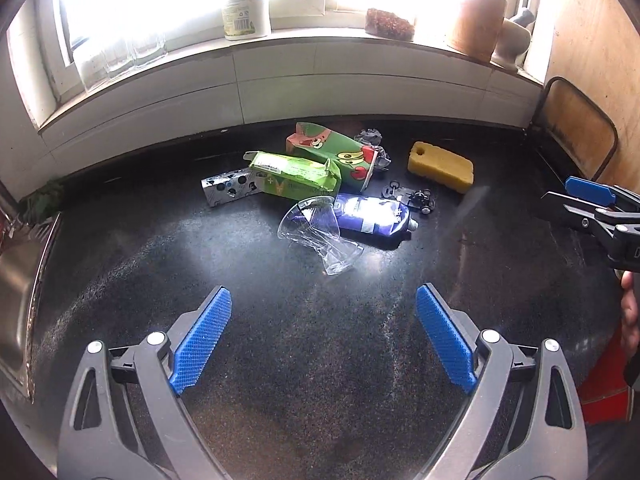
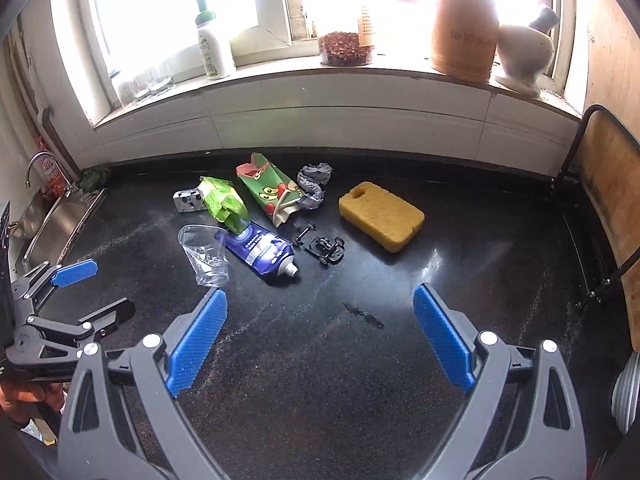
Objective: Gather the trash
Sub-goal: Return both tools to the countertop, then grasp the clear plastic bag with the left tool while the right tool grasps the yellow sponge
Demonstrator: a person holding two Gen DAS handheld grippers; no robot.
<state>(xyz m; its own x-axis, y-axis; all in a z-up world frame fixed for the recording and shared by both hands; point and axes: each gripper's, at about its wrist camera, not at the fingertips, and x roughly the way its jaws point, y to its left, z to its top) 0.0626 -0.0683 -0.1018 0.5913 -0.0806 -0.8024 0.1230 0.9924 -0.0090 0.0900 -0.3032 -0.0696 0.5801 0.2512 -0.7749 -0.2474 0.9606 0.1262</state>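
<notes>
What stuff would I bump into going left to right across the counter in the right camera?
Silver spotted box → clear plastic cup → purple pouch → black toy car chassis → yellow sponge.

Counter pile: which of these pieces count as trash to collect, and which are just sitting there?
Trash, likely: crushed clear cup, purple pouch, green box, cartoon juice carton, silver spotted box, crumpled grey wrapper.

Probably not trash: yellow sponge, small black toy car, white bottle, clay jar, white vase.
</notes>
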